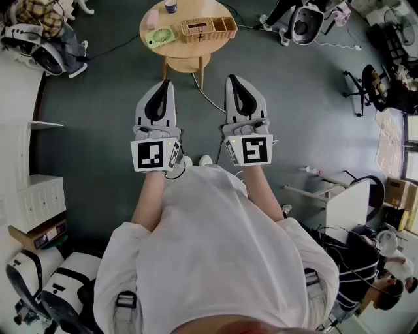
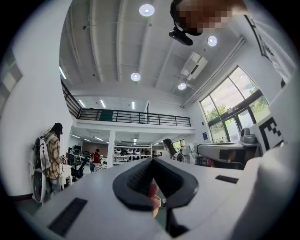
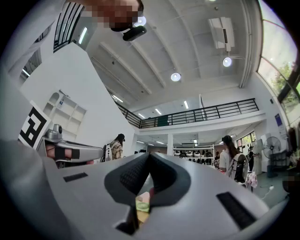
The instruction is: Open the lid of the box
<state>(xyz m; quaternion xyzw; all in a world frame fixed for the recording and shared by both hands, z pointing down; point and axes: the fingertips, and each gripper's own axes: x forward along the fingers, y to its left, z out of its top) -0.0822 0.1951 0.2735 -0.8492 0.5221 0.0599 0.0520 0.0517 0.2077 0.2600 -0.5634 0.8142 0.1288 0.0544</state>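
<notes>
A person in a white shirt [image 1: 215,248] stands on the near side of a round wooden desk [image 1: 189,12], holding the left gripper [image 1: 164,85] and the right gripper [image 1: 233,79] side by side, both aimed toward the desk and well short of its edge. In the left gripper view the fingers [image 2: 136,176] are clenched tip to tip with nothing between them. The right gripper view shows the same, its fingers [image 3: 131,176] pressed together and empty. The woven box [image 1: 208,29] sits untouched on the right half of the desk, its lid still on. A green hand fan [image 1: 160,37] lies on the desk's left half beside the box, a pink item [image 1: 151,18] near the desk's left rim, and a cup [image 1: 171,6] at the desk's far edge. Both grippers are apart from the box.
</notes>
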